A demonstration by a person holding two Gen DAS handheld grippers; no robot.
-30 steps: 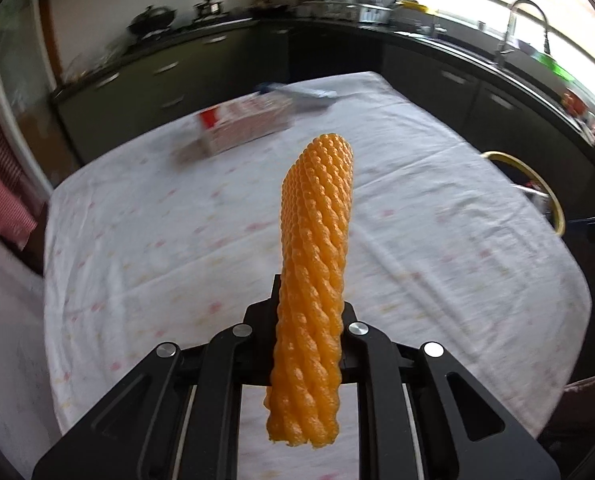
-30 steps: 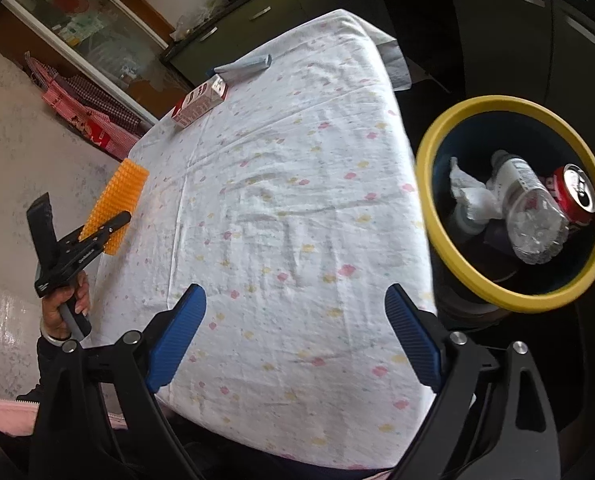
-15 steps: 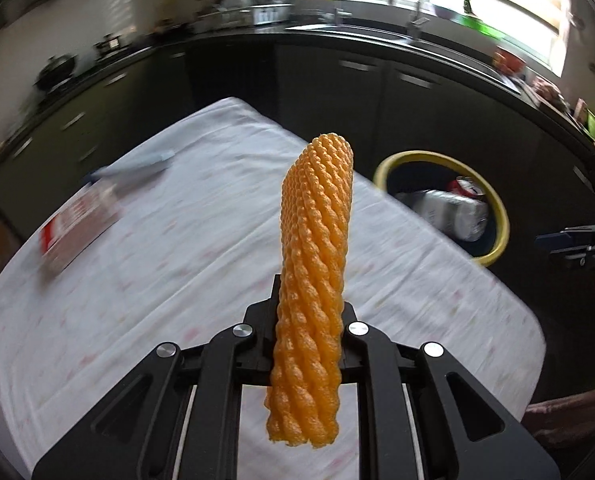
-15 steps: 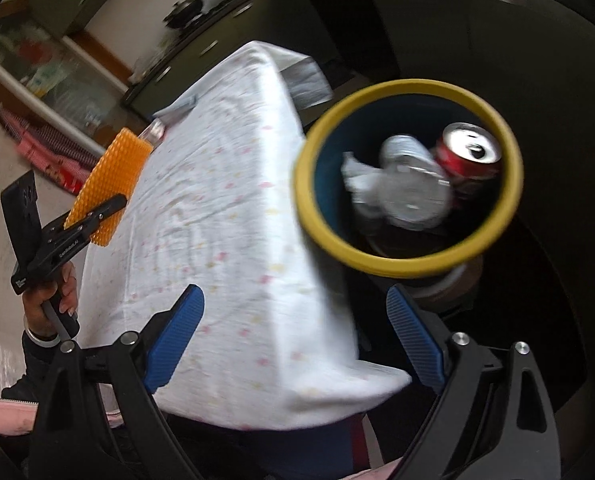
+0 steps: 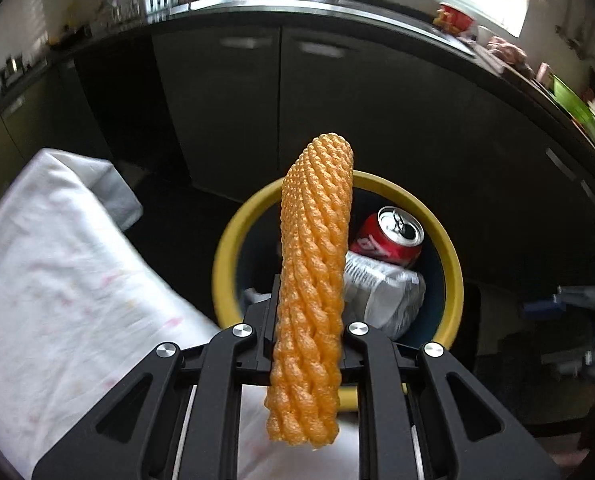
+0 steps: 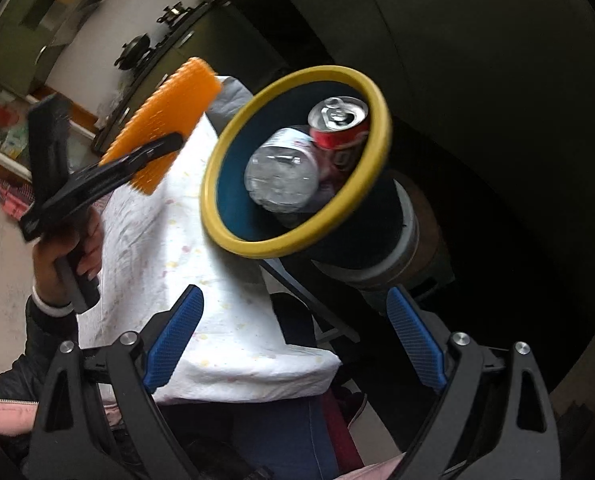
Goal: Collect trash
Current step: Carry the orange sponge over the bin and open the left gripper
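Beside the cloth-covered surface (image 5: pixel 69 280), the left hand-held gripper (image 5: pixel 309 344) is pinching an orange foam net sleeve (image 5: pixel 313 264) between nearly closed jaws, the sleeve standing up past the fingers. Seen from the left wrist, the sleeve is lying in line with the mouth of a yellow-rimmed bin (image 5: pixel 453 276); seen from the right wrist, it is hanging over the far end of the surface, just to the left of the bin's rim (image 6: pixel 233 240) and not yet inside it. Inside the bin a red drink can (image 5: pixel 389 236) is leaning against a clear plastic bottle (image 6: pixel 281 172). A person's hand (image 6: pixel 63 260) is gripping the left tool's handle. The right hand-held gripper (image 6: pixel 293 340) is standing wide open with nothing between its blue pads (image 6: pixel 177 340), hovering over the near corner of the surface (image 6: pixel 233 344) and pointing toward the bin.
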